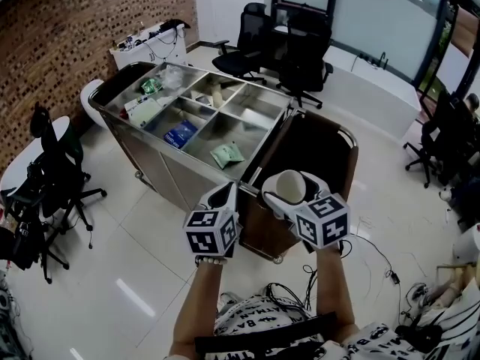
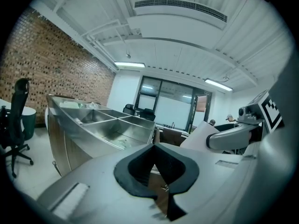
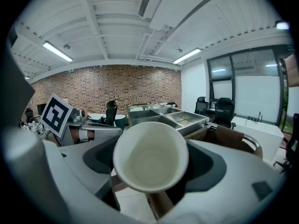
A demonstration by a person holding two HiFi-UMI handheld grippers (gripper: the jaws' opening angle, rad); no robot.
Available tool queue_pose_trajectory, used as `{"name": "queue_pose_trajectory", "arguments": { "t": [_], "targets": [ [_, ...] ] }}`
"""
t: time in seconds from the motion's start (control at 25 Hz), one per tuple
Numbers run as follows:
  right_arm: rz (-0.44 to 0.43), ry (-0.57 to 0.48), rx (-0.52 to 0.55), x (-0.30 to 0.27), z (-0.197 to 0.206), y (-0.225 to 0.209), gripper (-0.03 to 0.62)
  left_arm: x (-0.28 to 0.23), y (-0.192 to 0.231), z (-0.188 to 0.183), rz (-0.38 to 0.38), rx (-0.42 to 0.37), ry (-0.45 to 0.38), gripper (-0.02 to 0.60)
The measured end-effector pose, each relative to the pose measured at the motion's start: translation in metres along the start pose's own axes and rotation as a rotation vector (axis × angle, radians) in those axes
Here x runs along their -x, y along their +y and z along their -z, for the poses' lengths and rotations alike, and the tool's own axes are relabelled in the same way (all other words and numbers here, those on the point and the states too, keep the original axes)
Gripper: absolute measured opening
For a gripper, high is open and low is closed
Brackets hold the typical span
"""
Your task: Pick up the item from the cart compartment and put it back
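Glossy tile floor and a brick wall off to the side, pretty standard office.

Closest in, the right gripper is clamped on a paper cup with a pad on either side. The cup's long axis runs along the jaws. Its mouth faces back toward the person and its base points out ahead, so it's lying over rather than standing up. The left gripper sits just beside it with its jaws together and nothing in them.

Further out is the steel cart, which lies ahead and to the left of the cup. Its near right corner is the closest bit to both grippers. The compartment at that corner has a green packet in it, and the next one along the near edge has a blue packet. The one behind, on the right edge, looks bare.

My guess is the cup needs to travel forward and left over that corner. It probably also needs tipping base-down before it gets let go. The right hand already has it, so the left hand has no real job here. I can't tell which compartment it belongs in.
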State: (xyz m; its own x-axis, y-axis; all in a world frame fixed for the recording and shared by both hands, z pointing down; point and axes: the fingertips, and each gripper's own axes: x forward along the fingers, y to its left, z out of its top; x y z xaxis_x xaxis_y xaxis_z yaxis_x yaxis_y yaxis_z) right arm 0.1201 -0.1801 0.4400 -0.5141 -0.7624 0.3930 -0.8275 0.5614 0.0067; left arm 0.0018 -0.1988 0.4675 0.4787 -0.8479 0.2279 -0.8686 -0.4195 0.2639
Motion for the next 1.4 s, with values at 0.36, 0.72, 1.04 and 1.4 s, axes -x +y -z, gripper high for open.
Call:
{"name": "queue_pose_trajectory", "arguments": {
  "t": [0.36, 0.72, 1.04, 1.4],
  "targets": [
    [0.018, 0.005, -0.002, -0.004, 0.0, 0.01, 0.431, 0.004, 0.007, 0.003, 0.012, -0.02, 0.017, 0.001],
    [0.05, -0.001, -0.001, -0.009, -0.007, 0.022, 0.431, 0.015, 0.009, 0.004, 0.066, -0.045, 0.028, 0.002],
    [0.064, -0.024, 0.002, -0.011, -0.027, 0.015, 0.431, 0.003, -0.006, -0.004, 0.11, -0.081, 0.032, 0.002],
    [0.063, -0.031, 0.025, -0.025, -0.052, -0.009, 0.431, -0.017, -0.006, -0.022, 0.101, -0.096, 0.025, 0.002]
  ]
}}
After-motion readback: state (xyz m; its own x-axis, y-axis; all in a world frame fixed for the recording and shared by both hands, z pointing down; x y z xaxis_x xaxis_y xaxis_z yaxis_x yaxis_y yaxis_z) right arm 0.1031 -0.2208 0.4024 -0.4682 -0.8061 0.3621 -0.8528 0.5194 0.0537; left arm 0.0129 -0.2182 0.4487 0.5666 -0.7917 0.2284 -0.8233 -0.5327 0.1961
